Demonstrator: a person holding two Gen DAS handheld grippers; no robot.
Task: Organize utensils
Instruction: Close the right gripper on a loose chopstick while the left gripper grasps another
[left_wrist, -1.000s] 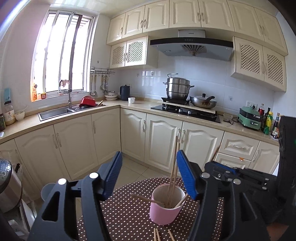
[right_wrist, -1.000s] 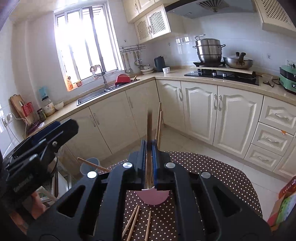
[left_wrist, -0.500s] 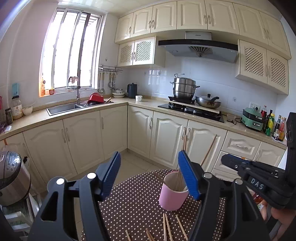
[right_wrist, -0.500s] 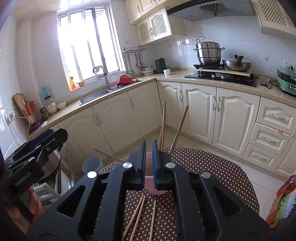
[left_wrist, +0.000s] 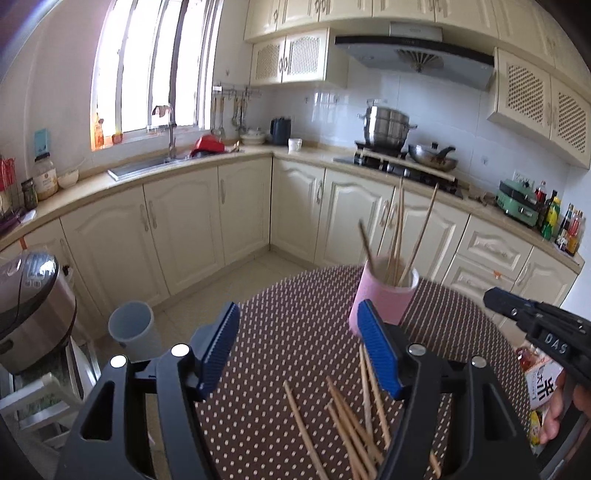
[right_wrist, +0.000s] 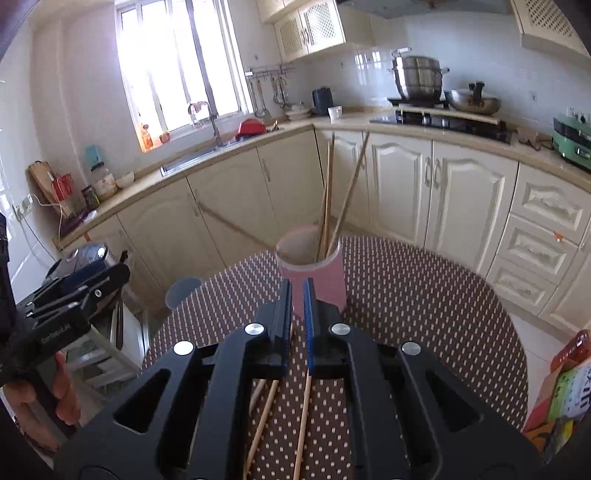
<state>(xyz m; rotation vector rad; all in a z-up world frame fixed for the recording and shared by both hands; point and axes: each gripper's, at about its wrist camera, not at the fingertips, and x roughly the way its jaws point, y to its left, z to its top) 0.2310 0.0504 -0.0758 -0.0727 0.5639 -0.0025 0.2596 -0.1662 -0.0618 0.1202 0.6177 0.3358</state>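
Since a second ago the chopstick once clamped in the right gripper (right_wrist: 297, 295) has gone into the pink cup (right_wrist: 314, 269), and that gripper has drawn back, its jaws pressed together with nothing between them. The left gripper (left_wrist: 299, 347) has dropped toward the dotted table (left_wrist: 295, 314), jaws spread wide and empty, over the loose chopsticks (left_wrist: 354, 413) lying in front of the cup. One more utensil is stowed; the scattered ones probably come next.

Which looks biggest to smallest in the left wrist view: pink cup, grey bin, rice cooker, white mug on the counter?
1. rice cooker, though cut off by the frame edge
2. and 3. pink cup and grey bin: look alike; the bin sits lower on the floor, so unranked
4. white mug, far back, tiny
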